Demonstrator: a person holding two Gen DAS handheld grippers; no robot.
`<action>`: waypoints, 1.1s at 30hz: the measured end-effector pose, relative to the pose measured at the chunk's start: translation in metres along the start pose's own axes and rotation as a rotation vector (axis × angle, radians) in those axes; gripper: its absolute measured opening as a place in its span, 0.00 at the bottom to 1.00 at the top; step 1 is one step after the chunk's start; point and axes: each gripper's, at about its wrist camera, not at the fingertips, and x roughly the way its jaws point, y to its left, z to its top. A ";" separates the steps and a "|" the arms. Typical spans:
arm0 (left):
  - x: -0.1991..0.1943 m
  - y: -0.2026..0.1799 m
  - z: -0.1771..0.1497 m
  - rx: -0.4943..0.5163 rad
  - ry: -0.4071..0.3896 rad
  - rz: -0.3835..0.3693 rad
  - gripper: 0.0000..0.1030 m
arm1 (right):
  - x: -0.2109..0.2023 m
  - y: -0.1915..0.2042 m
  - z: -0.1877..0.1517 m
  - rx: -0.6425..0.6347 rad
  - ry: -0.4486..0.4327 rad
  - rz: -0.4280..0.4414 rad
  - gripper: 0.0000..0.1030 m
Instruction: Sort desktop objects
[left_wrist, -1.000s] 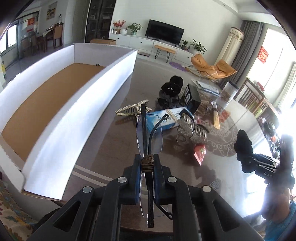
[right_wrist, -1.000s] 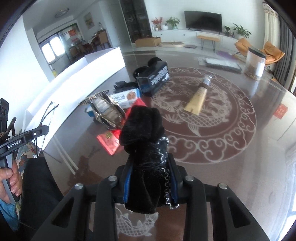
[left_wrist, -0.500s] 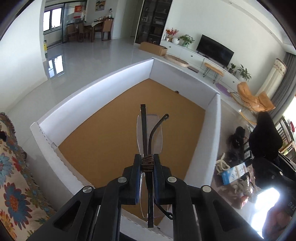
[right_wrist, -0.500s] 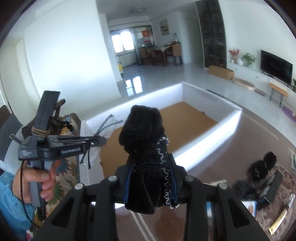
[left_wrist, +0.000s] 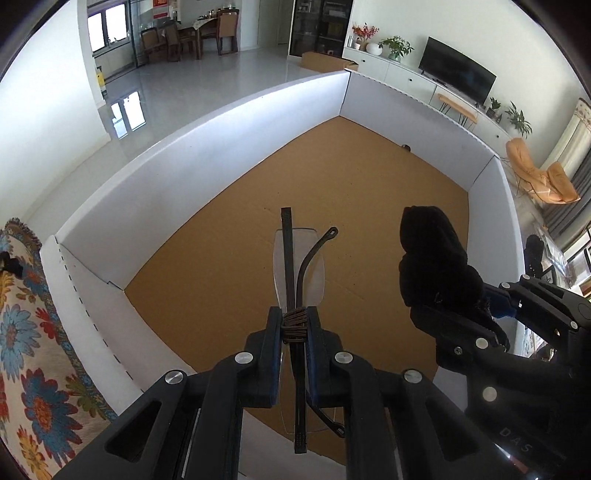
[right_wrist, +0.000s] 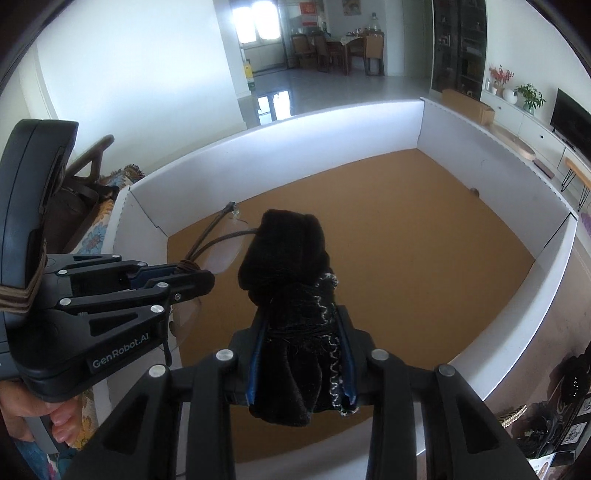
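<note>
Folded glasses (left_wrist: 298, 273) clamped in left gripper (left_wrist: 294, 326) at the bridge, where brown cord is wound; long axis runs along the fingers, one lens and both temple arms sticking out forward, other lens trailing back under the gripper body. They hang above the brown floor of the white-walled box (left_wrist: 207, 147), not touching it. Lenses are clear, edges hard to make out against the cardboard.

Black cloth item (right_wrist: 295, 295), sock or glove, cannot tell which, sits between the right gripper (right_wrist: 301, 354) fingers; jaws are opening but pads still press the fabric on both sides. Long axis also along the fingers, rounded end forward, lower end dangling below the pads. Over the box too.

Left view shows right gripper from the side at the right edge, partly cut off. Right view shows left gripper side-on with a "GenRobot.AI" label and a person's hand (right_wrist: 33, 413) on its handle, cropped at the frame. Floral cloth (left_wrist: 33, 354) beside box in both views. Clutter on table (right_wrist: 554, 424) only in right view's lower right corner, too dark to identify.
</note>
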 end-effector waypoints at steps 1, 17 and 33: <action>0.002 -0.002 0.001 0.002 0.004 0.011 0.13 | 0.002 -0.001 0.000 -0.003 0.006 -0.004 0.44; -0.074 -0.090 -0.035 0.102 -0.176 -0.130 0.65 | -0.117 -0.063 -0.071 0.134 -0.269 -0.068 0.82; -0.024 -0.279 -0.155 0.420 0.019 -0.316 0.70 | -0.242 -0.195 -0.345 0.528 -0.171 -0.534 0.96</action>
